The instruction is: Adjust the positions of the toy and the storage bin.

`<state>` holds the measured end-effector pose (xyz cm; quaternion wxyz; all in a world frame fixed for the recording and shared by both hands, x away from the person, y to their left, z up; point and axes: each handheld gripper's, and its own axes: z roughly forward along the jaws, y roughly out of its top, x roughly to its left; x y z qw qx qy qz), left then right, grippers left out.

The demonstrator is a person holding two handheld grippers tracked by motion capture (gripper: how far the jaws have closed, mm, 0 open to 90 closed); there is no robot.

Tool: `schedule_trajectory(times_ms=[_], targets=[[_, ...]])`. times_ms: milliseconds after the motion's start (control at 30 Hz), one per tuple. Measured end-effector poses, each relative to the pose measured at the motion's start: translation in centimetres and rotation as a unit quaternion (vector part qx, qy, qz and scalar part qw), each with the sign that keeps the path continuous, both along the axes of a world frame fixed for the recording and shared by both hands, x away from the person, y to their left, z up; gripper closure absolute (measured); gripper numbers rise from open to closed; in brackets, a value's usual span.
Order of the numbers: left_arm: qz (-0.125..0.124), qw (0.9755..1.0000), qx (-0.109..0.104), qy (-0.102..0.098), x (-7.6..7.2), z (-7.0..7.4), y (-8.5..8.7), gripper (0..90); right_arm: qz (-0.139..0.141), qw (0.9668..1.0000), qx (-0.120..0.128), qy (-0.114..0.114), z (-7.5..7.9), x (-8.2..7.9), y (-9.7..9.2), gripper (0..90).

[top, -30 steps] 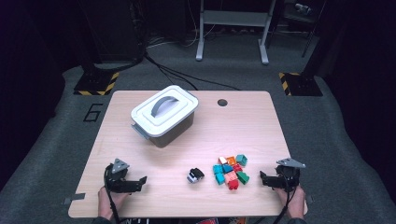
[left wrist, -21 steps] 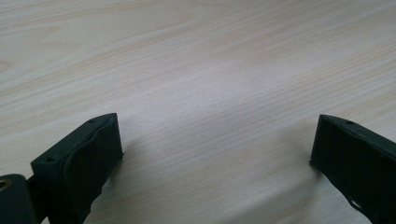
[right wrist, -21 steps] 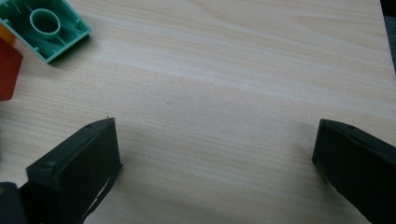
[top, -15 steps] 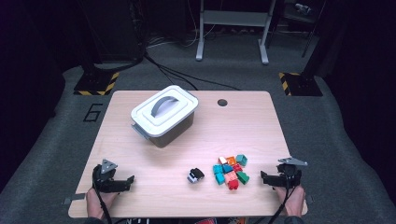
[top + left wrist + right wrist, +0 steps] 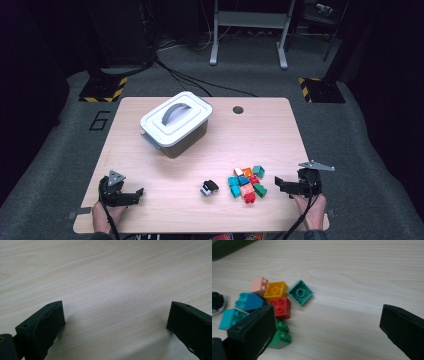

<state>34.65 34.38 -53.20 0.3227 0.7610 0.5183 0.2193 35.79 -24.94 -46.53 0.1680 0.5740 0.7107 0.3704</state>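
Right now the toy bricks (image 5: 246,183) lie in a loose heap on the counter (image 5: 260,130), near its front edge and right of centre, with the right gripper (image 5: 281,185) just beside them — its jaws spread wide and holding nothing. In the right gripper view the red brick (image 5: 282,307), the orange brick (image 5: 276,289) and the green brick (image 5: 280,336) press against one another, so jaws this wide could well close on two at once, or shove the heap sideways instead of catching one. The teal brick (image 5: 300,292) sits a little apart and looks the safer pick. A small black-and-white thing (image 5: 208,187) rests just left of the heap — a sweeping approach might knock it along. The lidded grey bin (image 5: 175,124) stands well apart, farther back, its lid on; any brick carried there would have nowhere to go until the lid comes off. The left gripper (image 5: 135,196) rests low over bare wood at the front left, jaws likewise apart and empty.
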Motion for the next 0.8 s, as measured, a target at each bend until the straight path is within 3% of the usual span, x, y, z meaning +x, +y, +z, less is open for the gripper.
schedule_trajectory(times_ms=[200,367,500,800], targets=[[0.003,1.0000,-0.001,0.002,0.0,0.0,0.0,1.8,0.038,0.9992,0.003,-0.009,2.2,-0.2,2.8,0.0],[0.005,1.0000,-0.001,-0.002,0.0,0.0,0.0,2.5,0.080,0.9967,0.003,-0.014,3.3,-0.4,6.0,1.0],[0.004,1.0000,-0.001,-0.002,-0.1,0.0,0.0,2.6,0.117,0.9927,0.016,-0.025,3.7,-0.6,8.6,3.0],[0.000,1.0000,-0.001,-0.002,-0.1,0.1,0.0,4.2,0.191,0.9815,0.003,0.002,3.0,-0.6,15.0,5.3]])
